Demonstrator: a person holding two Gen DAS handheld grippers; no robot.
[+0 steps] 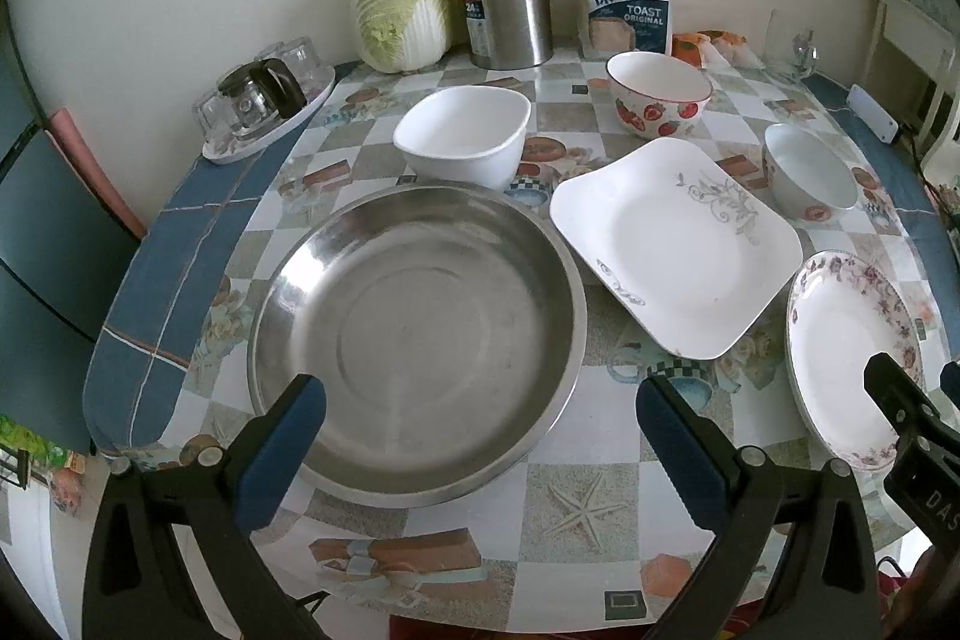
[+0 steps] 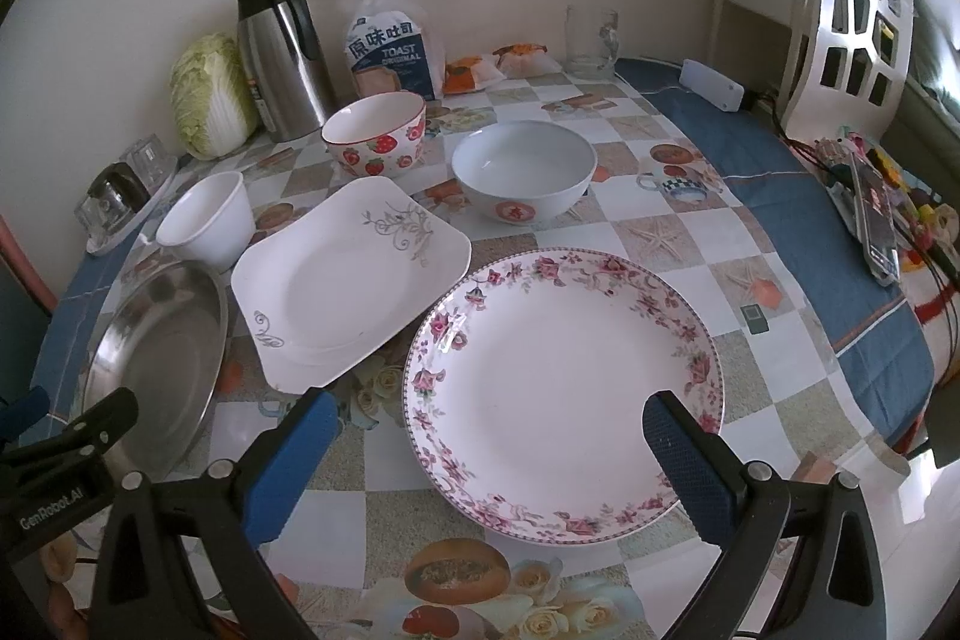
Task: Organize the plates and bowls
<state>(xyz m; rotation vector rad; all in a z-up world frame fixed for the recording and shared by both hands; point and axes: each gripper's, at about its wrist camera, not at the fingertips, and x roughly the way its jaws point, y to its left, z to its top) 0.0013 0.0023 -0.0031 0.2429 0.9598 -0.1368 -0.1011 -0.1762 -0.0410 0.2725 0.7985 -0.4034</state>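
Plates and bowls sit apart, all upright, on the checkered table (image 1: 576, 496). Nearest, left to right, lie a steel basin (image 1: 414, 340), a square white plate (image 1: 675, 247) turned corner-forward so its diagonal runs toward the wall, and a round floral plate (image 2: 564, 394). Behind stand a white square bowl (image 1: 465, 135), a strawberry bowl (image 2: 375, 132) and a pale bowl (image 2: 522, 172). Left gripper (image 1: 480, 427) hovers over the basin, right gripper (image 2: 489, 439) over the floral plate; both spread wide, holding nothing.

The big round metal pan (image 1: 414, 334) is shiny and smooth. The white square plate with grey swirls (image 2: 348, 280) and the round plate with pink flowers (image 2: 564, 388) look glossy, like china. The checked cover on the counter (image 1: 576, 502) is slick plastic.
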